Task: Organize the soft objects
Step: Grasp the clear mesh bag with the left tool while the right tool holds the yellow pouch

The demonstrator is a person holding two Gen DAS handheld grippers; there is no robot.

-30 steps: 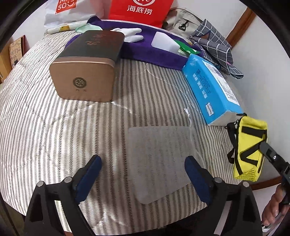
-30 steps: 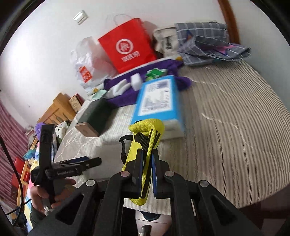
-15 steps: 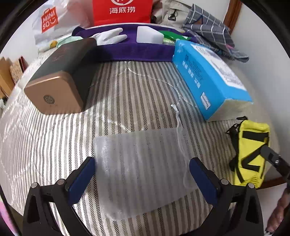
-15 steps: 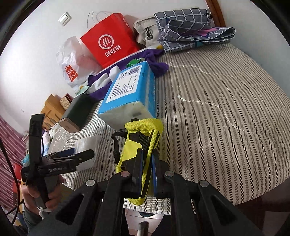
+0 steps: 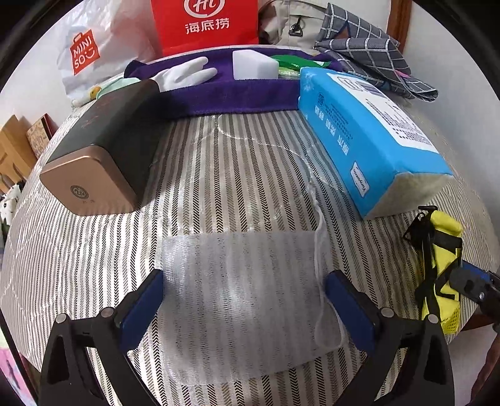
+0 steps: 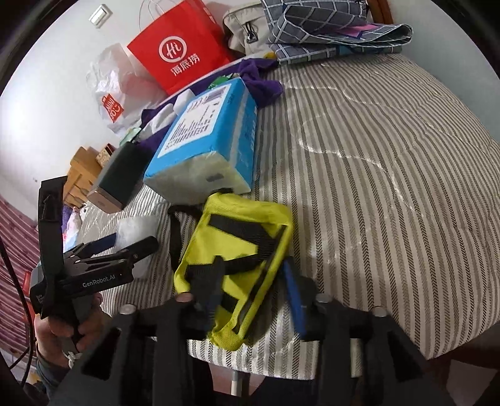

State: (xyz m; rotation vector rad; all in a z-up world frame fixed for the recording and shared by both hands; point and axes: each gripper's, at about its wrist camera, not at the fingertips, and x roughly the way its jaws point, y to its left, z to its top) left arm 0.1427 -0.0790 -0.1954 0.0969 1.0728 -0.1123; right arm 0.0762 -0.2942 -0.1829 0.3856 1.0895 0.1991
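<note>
A white mesh drawstring pouch (image 5: 247,290) lies flat on the striped bed (image 5: 237,175), between the fingers of my open left gripper (image 5: 243,299); it shows small in the right wrist view (image 6: 137,231). A yellow bag with black straps (image 6: 243,250) lies on the bed near the front edge, also seen in the left wrist view (image 5: 443,274). My right gripper (image 6: 253,296) is open, its jaws standing either side of the bag's lower part. The left gripper shows in the right wrist view (image 6: 125,250).
A blue tissue pack (image 5: 368,134) lies right of the pouch, a gold-ended dark box (image 5: 100,150) to the left. A purple towel (image 5: 237,90) carries a white glove (image 5: 184,75) and white sponge (image 5: 253,64). Red bag (image 5: 206,25), Miniso bag (image 5: 90,59), checked cloth (image 5: 372,53) stand behind.
My right gripper has opened and let the yellow bag down flat on the bed. My left gripper has moved forward over the mesh pouch, staying open.
</note>
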